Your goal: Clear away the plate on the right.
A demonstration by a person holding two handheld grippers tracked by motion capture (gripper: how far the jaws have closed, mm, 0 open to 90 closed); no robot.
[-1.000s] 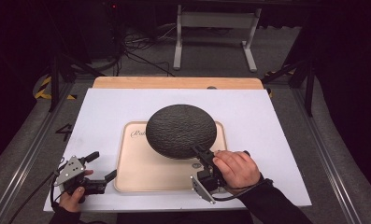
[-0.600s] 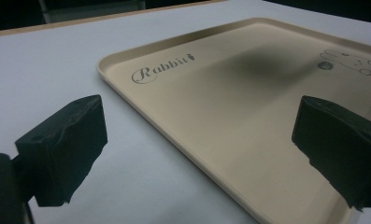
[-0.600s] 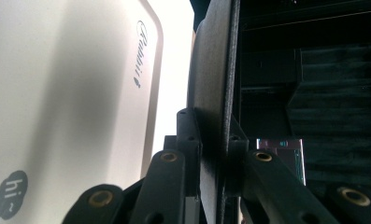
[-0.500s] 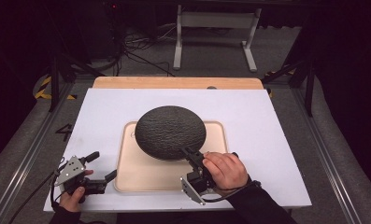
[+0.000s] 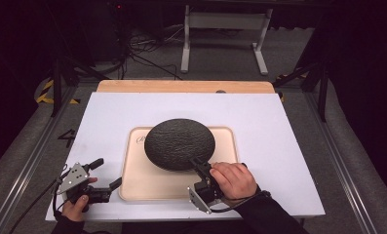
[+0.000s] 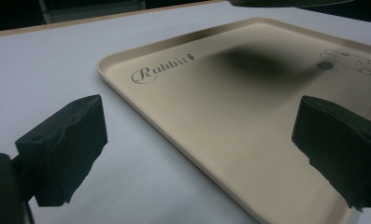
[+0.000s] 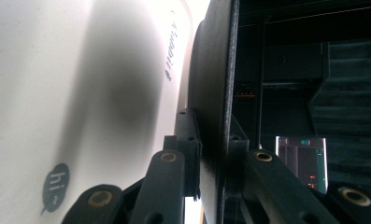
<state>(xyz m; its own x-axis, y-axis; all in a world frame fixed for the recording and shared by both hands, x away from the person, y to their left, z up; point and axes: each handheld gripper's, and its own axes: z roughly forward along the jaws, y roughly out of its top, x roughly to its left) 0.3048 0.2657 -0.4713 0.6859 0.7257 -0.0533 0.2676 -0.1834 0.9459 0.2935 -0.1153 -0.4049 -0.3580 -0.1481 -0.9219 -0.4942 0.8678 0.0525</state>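
Right gripper (image 5: 197, 165) jaws are clamped tight; left gripper (image 5: 105, 173) jaws stand wide apart.

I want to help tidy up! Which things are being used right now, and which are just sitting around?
Being used:
- right gripper, clamped on the rim of the round black plate
- beige tray under the plate

Just sitting around:
- left gripper, jaws open, holding nothing
- white board beneath the tray
- metal stand behind the table
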